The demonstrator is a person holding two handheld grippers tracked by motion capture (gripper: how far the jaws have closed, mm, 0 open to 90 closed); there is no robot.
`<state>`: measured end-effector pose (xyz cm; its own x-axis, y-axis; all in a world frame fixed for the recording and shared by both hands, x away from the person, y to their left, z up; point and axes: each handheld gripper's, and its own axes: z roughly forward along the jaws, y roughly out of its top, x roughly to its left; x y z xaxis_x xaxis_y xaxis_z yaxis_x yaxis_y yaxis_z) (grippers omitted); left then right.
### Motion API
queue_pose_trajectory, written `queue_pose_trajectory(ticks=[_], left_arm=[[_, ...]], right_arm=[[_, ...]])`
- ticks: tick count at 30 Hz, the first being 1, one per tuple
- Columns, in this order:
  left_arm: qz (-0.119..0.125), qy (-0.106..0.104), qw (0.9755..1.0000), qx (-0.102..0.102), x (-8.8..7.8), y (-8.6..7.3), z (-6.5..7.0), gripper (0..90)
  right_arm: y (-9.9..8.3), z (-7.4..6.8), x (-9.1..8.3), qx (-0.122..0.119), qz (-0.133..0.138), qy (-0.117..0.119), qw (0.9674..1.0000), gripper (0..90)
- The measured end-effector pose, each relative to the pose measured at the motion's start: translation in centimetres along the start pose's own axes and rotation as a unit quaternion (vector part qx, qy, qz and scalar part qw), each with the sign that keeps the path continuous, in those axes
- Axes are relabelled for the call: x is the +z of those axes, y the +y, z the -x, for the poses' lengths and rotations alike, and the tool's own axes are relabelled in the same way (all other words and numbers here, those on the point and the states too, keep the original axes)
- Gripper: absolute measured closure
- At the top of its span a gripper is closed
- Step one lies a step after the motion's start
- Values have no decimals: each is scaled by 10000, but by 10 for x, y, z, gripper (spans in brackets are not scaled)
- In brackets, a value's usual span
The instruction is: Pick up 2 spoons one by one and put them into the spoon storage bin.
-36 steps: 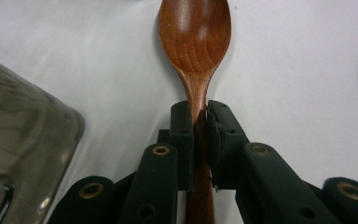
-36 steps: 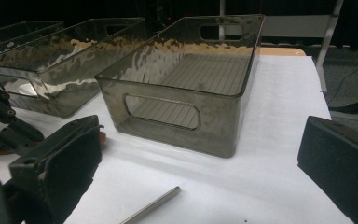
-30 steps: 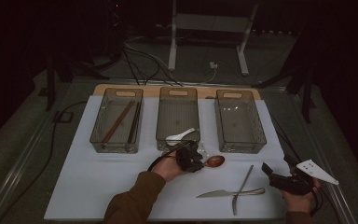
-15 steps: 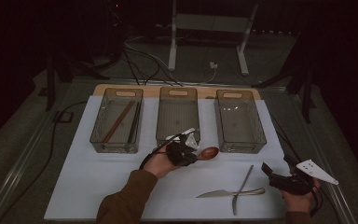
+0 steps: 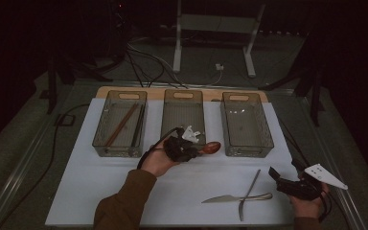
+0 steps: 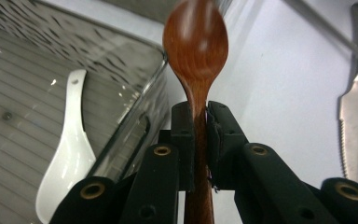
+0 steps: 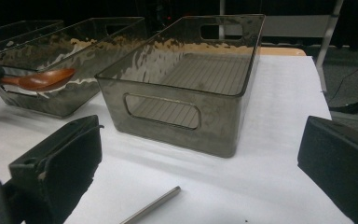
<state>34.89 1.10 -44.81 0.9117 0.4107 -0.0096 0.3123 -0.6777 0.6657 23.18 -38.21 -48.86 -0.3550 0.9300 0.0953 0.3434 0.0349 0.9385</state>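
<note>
In the high view, the left gripper (image 5: 191, 147) sits just below centre of the frame, at the near end of the middle clear plastic bin (image 5: 184, 115). Its jaws are clamped on the handle of a reddish-brown wooden spoon (image 5: 211, 147), whose bowl sticks out to the right, over the white table mat (image 5: 100, 177) just beside the bin's lower right corner. In the left gripper view the spoon's handle runs up between the two black pads, which press it from both sides, and the oval bowl fills the top centre of the frame. To the left of it in that view, a white ceramic soup spoon (image 6: 67, 154) lies on the ribbed floor of the middle bin, and a serrated steel table knife (image 6: 353, 126) lies on the mat at the right edge.

The right gripper (image 5: 287, 184) rests in the lower right of the high view, held in a hand, its jaws standing wide apart with nothing between them. Just to its left, the knife and a steel fork (image 5: 247, 194) lie crossed on the mat. The right gripper view looks across the mat at the empty right-hand clear bin (image 7: 186, 74) in mid-frame, with the wooden spoon's bowl at the left edge.

The left clear bin (image 5: 120, 123), in the upper left of the mat in the high view, holds long thin brown sticks (image 5: 124, 123), apparently chopsticks.
</note>
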Motion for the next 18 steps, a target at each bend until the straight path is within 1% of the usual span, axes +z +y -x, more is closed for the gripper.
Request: queue_pose_trajectory(ticks=[2,7,8,9,11,12,13,14,18], left_arm=[[19,-29,10000,5,-2,2,0,835],[1,-132,9999,66,-2,1,1,837],[16,-104,9999,65,-2,1,1,838],[32,-152,9999,56,-2,2,1,838],[65,-123,9999,83,-3,2,2,839],[69,-168,9998,72,-3,3,3,839],[93,-154,9998,94,-4,3,3,839],[103,-182,9997,81,-4,3,3,839],[231,-170,9996,46,-8,4,2,840]], right_arm=[[0,0,0,1,3,-1,10000,0],[0,0,0,7,7,3,10000,0],[0,0,0,4,6,-2,10000,0],[0,0,0,2,5,-1,10000,0],[0,0,0,-2,2,-4,10000,0],[0,0,0,2,5,-3,10000,0],[0,0,0,4,5,-3,10000,0],[0,0,0,1,5,-4,10000,0],[0,0,0,2,2,-3,10000,0]])
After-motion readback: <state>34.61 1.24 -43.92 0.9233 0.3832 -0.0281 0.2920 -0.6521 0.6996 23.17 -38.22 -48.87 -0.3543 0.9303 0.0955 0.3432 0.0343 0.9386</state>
